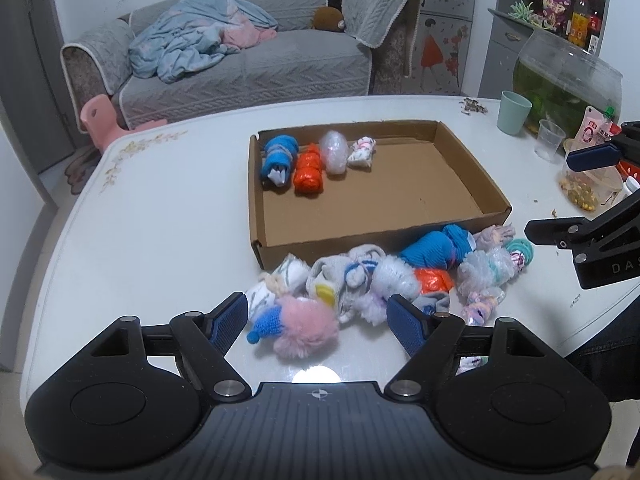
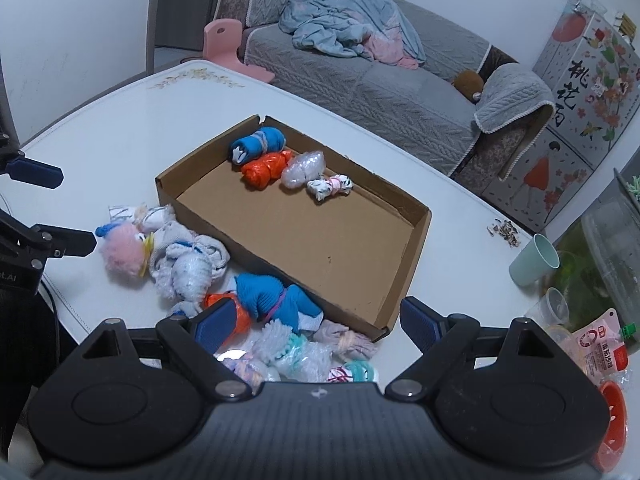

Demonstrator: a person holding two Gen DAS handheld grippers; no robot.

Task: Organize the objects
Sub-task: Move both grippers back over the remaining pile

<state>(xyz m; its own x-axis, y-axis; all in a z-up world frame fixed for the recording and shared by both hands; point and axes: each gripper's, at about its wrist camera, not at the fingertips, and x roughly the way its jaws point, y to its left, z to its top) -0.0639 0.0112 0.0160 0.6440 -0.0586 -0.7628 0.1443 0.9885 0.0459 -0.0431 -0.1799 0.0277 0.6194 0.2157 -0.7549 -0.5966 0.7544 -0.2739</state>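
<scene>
On the white table (image 1: pixel 140 220) sits a shallow cardboard box (image 1: pixel 460 216) with four rolled sock bundles (image 1: pixel 308 176) lined along its far wall. A loose pile of socks (image 1: pixel 384 276) lies just outside its near wall. The left gripper (image 1: pixel 316 324) hovers low over a pink fluffy sock (image 1: pixel 308 330), jaws spread wide, empty. The right gripper (image 2: pixel 310 322) hangs over the pile's other end, likewise wide apart and holding nothing.

Each tool (image 1: pixel 318 324) is matte black with silver screws, ribbed housing and blue textured fingers (image 1: pixel 228 322).
</scene>
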